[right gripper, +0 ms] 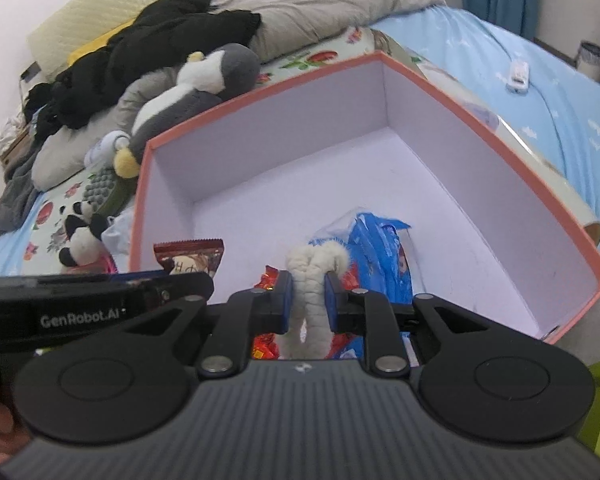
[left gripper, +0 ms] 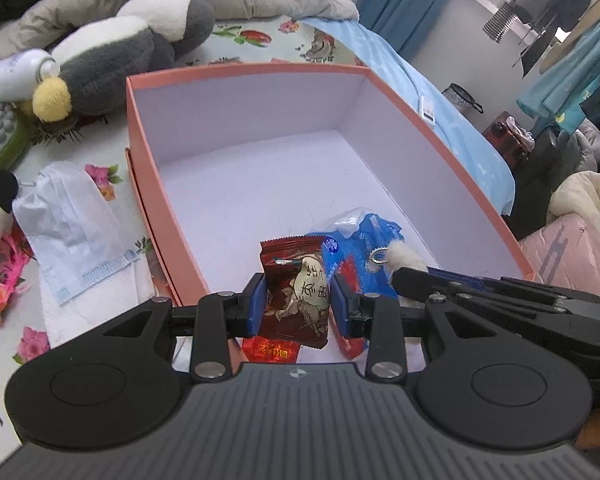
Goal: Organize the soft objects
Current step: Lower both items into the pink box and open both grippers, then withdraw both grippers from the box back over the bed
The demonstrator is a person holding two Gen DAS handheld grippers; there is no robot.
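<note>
here, floral bed sheet (left gripper: pixel 100 344), orange box (left gripper: pixel 400 104), left hand-held gripper (left gripper: pixel 298 300) clamping snack packet (left gripper: pixel 300 296), right hand-held gripper (right gripper: pixel 306 300) clamping white plush (right gripper: pixel 312 280)

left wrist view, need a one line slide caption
Left gripper holds a red snack packet over the orange box.

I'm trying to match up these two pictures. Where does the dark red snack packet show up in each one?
Left wrist view: the dark red snack packet sits low in the centre, clamped in the left claw.
Right wrist view: the packet is at the left, poking up above the left claw's black arm.
Shared landmark: the blue plastic bag inside the orange box.
</note>
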